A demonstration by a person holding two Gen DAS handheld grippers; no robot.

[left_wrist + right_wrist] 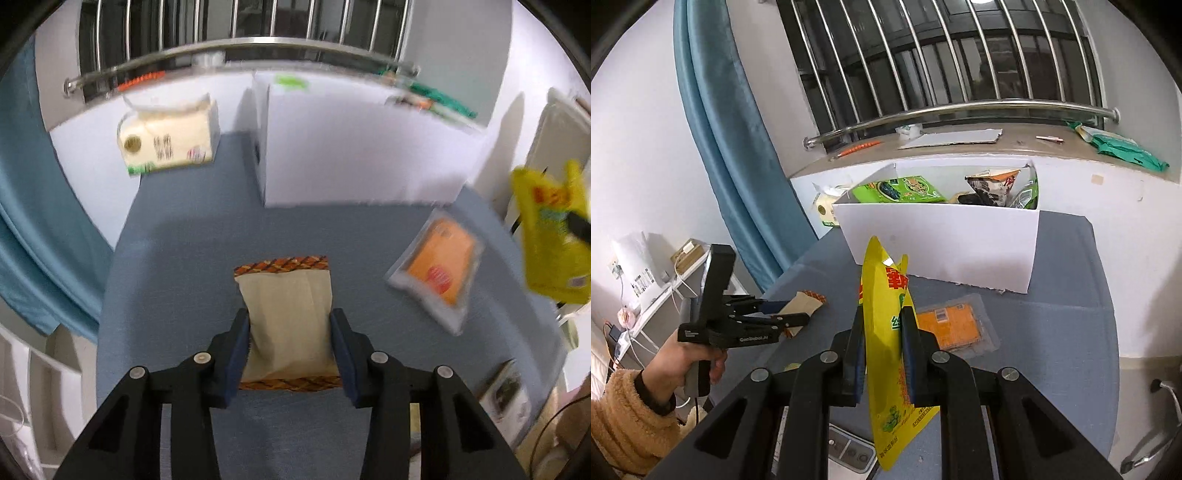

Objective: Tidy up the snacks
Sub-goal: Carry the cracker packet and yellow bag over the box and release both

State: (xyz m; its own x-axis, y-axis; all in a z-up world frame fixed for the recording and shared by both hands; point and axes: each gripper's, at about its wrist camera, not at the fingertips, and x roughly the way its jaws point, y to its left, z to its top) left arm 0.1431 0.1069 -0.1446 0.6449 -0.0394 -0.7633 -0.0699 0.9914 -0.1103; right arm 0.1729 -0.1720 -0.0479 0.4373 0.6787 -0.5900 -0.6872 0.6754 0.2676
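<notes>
The left wrist view looks down on the left gripper, low in the frame, its blue pads closed against both sides of a beige snack packet with orange patterned ends that lies on the blue table. Only this view shows the packet's full shape. At its right edge the yellow snack bag appears blurred and raised above the table.

The right wrist view shows how that bag is held: the right gripper, at bottom centre, is clamped tight on the yellow snack bag, which hangs upright between the pads. It alone looks into the white box at frame centre, where a green packet and a dark bag sit. At lower left, a person's hand in a tan fleece sleeve holds the other gripper.

Both views show an orange packet in clear wrap, flat on the table before the box. A tissue pack stands upper left in the left view.
</notes>
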